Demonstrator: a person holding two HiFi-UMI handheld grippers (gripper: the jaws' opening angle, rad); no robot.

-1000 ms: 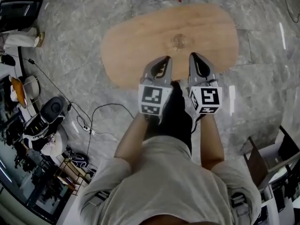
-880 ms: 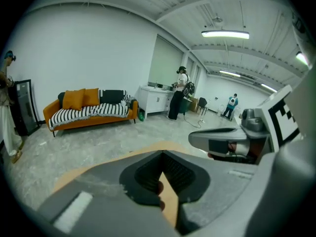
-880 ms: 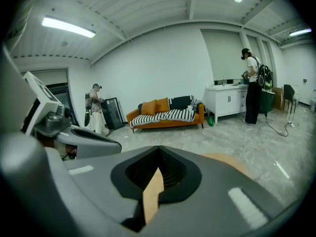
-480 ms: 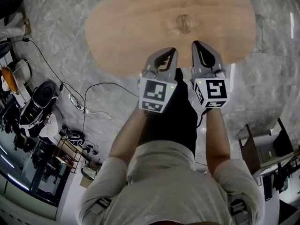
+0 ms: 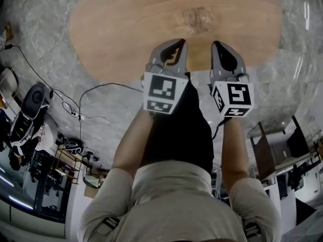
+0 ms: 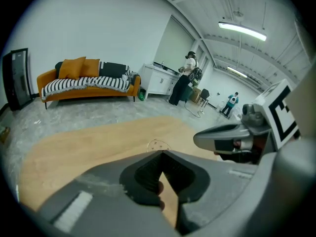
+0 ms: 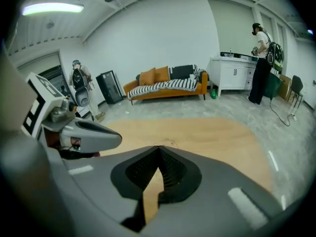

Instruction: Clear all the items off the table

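A small clear glass item (image 5: 198, 18) sits alone near the middle of the oval wooden table (image 5: 116, 24). It also shows just beyond the jaw tips in the left gripper view (image 6: 158, 144) and in the right gripper view (image 7: 168, 142). My left gripper (image 5: 177, 44) and right gripper (image 5: 218, 45) are held side by side over the table's near edge, short of the glass. Both are shut, tips touching, with nothing between them. Each one shows in the other's view: the right gripper (image 6: 219, 136) and the left gripper (image 7: 91, 129).
The table stands on a grey marble floor (image 5: 40, 44). Cables (image 5: 96, 92) and equipment (image 5: 30, 107) lie at the left, a chair (image 5: 267, 150) at the right. Beyond the table are an orange sofa (image 6: 86, 80), a white counter (image 7: 234, 75) and standing people (image 7: 259, 63).
The person has stepped closer to the table, which now fills more of the top of the head view. Both grippers have come over its near edge, still shut.
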